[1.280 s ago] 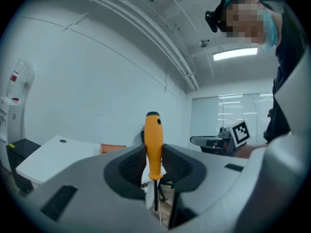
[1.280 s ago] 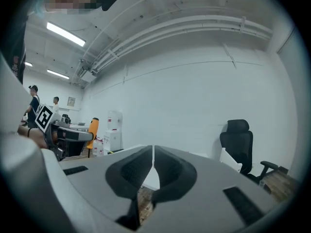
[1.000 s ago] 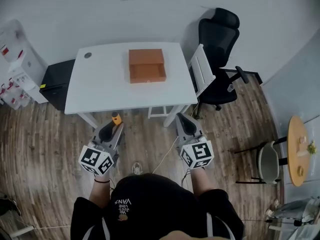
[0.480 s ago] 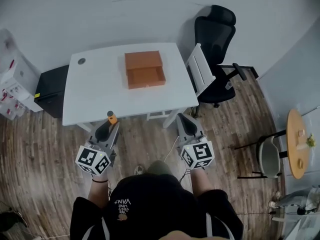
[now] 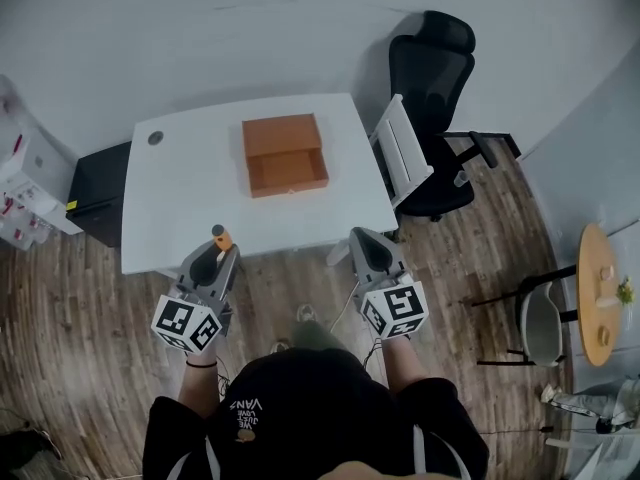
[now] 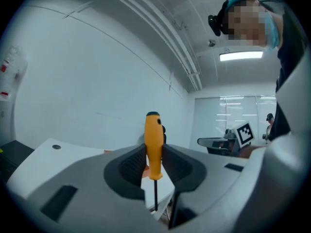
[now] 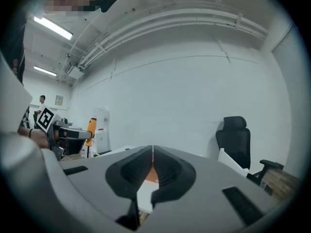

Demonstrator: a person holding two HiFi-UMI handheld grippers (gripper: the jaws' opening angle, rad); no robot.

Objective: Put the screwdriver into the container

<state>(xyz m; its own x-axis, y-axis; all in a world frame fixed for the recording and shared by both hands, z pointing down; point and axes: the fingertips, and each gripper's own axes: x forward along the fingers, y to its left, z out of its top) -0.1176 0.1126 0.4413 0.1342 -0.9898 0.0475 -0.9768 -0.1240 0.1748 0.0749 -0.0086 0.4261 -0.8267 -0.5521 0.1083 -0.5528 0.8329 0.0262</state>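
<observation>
An orange-handled screwdriver stands upright between the jaws of my left gripper, which is shut on its handle, the thin shaft pointing down. In the head view its orange handle pokes up at the white table's front edge. The orange container, an open box, sits on the table's middle, well beyond both grippers. My right gripper hovers at the table's front right corner, its jaws shut with nothing between them. In the right gripper view the container shows just past the closed jaws.
A black office chair and a white folding chair stand right of the table. A black cabinet sits at its left end. A small round wooden table and a grey chair are at the far right. Wooden floor lies below.
Both grippers have moved forward to the table's front edge, the left still holding the screwdriver. The table and the container now appear nearer and lower in the head view.
</observation>
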